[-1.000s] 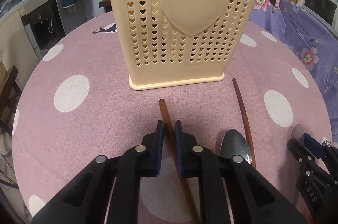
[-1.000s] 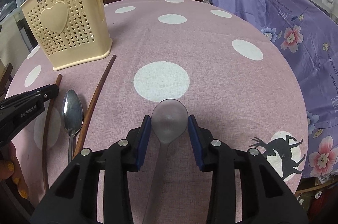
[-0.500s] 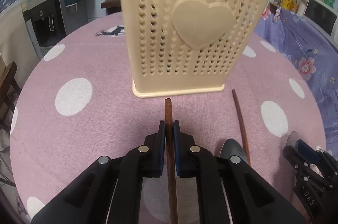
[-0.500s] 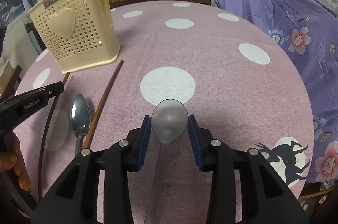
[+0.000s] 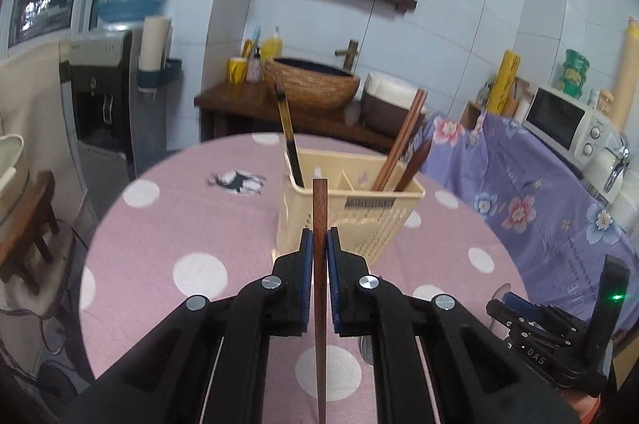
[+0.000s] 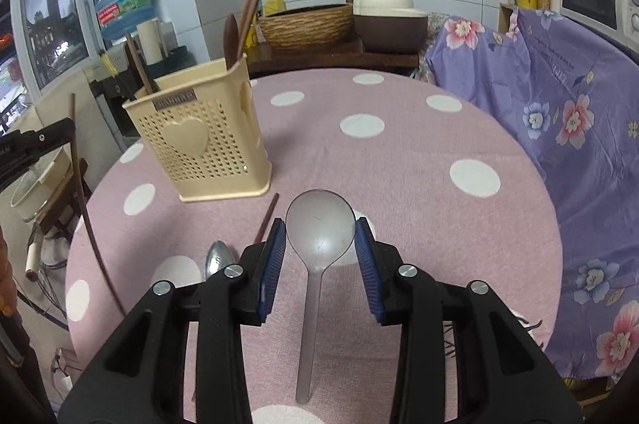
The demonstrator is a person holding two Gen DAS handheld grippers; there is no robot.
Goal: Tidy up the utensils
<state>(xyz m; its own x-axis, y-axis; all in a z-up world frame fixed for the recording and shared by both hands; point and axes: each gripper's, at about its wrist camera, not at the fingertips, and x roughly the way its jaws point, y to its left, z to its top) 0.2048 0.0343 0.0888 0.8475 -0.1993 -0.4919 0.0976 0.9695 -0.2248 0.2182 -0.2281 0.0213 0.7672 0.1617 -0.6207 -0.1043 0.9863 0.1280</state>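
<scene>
A second ago both claws are low on the surface (image 6: 399,152), each one closed around a utensil that lies flat; now both are lifted, and their utensils are in the air with them. The left claw (image 5: 320,244) holds a brown wooden chopstick (image 5: 319,264) between its narrow pads, and the stick points forward and upward, its tip just in front of the near rim of the cream utensil holder (image 5: 351,216), which now stands ahead of and below the claw, so that its open compartments are visible from above. The right claw (image 6: 320,236) is partly closed on the bowl of a translucent plastic spoon (image 6: 319,228), whose handle runs back under the claw; the holder (image 6: 199,140) stands ahead of it and to its left. Below and left of the right claw, a metal spoon (image 6: 219,260) and a second chopstick (image 6: 265,220) lie on the surface, not yet collected. The holder already contains some chopsticks and a dark wooden spoon. It seems that the picking step is finished for these two pieces and the placing comes next; the left stick looks closer to its compartment.
</scene>
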